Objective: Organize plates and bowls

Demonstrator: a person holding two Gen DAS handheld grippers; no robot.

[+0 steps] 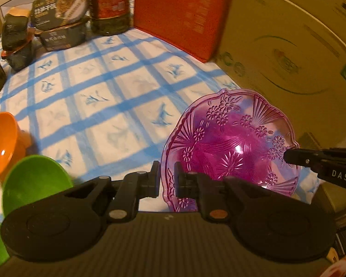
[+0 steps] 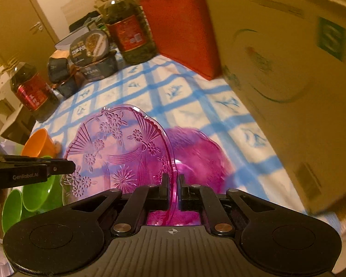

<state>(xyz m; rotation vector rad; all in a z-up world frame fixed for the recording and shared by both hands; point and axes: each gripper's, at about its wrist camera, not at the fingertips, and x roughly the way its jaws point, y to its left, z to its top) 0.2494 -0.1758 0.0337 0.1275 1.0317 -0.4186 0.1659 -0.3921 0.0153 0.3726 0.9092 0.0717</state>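
A clear purple patterned plate point(image 1: 228, 143) is held tilted above the blue-checked tablecloth point(image 1: 99, 97). My left gripper point(image 1: 167, 180) is shut on its near rim. My right gripper point(image 2: 174, 188) is shut on the opposite rim of the same plate point(image 2: 117, 152); it enters the left wrist view from the right point(image 1: 293, 155). The plate's purple shadow point(image 2: 198, 152) falls on the cloth. An orange bowl point(image 1: 0, 143) and green bowls point(image 1: 34, 180) lie tipped at the left; they also show in the right wrist view, orange point(image 2: 38, 143) and green point(image 2: 37, 194).
A large cardboard box point(image 1: 288, 46) walls the right side. A red bag point(image 1: 182, 11), oil bottles point(image 2: 129, 27) and food packs point(image 1: 60, 13) stand at the back. Another bottle point(image 2: 32, 90) stands at the left edge.
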